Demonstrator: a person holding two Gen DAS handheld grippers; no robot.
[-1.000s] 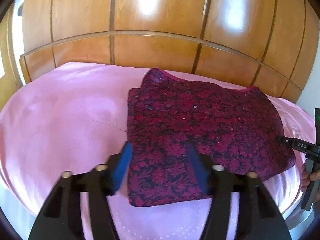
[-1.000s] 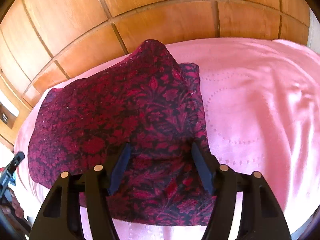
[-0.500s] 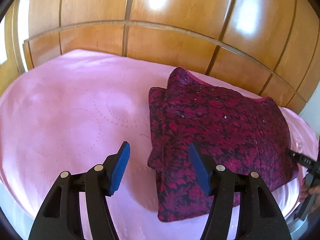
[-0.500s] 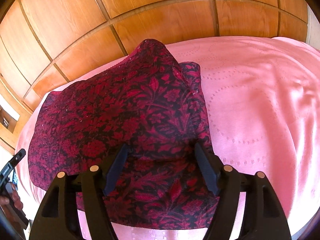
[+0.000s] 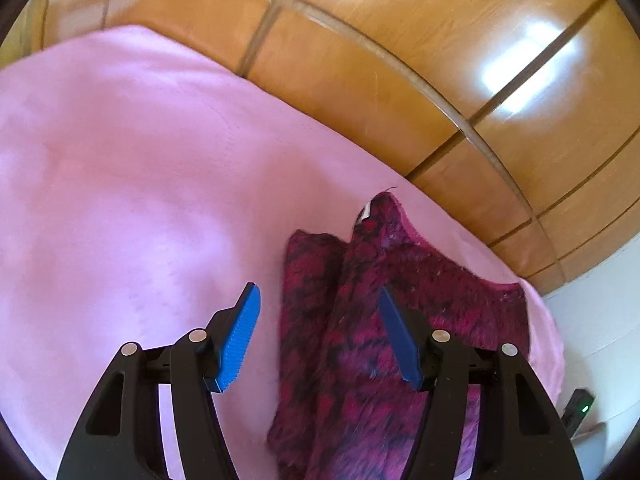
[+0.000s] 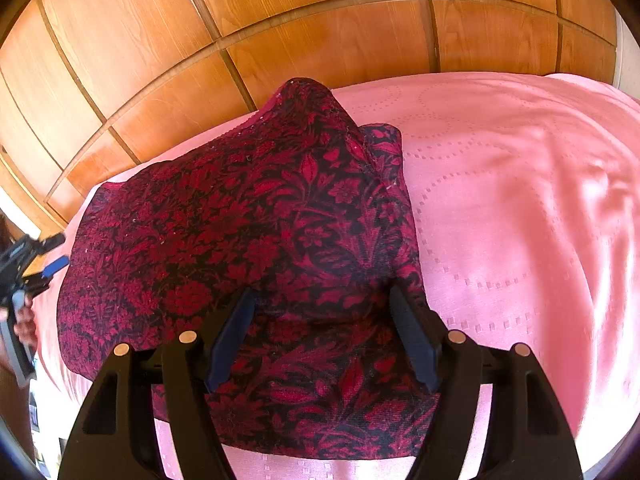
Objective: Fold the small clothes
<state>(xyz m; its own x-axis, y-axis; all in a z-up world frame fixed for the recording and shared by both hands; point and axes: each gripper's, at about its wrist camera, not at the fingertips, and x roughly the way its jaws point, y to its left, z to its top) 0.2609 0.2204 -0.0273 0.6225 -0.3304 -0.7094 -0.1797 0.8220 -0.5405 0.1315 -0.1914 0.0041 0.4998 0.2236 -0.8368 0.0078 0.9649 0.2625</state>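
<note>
Left gripper (image 5: 318, 336) gaping, nothing held, w/ the red floral garment (image 6: 256, 248) at its 3 o'clock on the pink bed cover (image 5: 140, 184). Right gripper (image 6: 320, 332) (jaws just eased wider) hangs apart over the garment's near edge, gripping nothing; wood panelling (image 6: 280, 32) at 12.

Beneath me the supporting surface is a bed (image 6: 520, 220) covered by a pink bedspread (image 5: 140, 200) with a woven pattern of dotted circles, lightly creased on its open side. Directly on it lies one item: a folded dark red floral garment (image 6: 248, 232), flat against the spread near the edge closest to the wooden panelled wall (image 6: 320, 20). The rest of the spread is bare.
</note>
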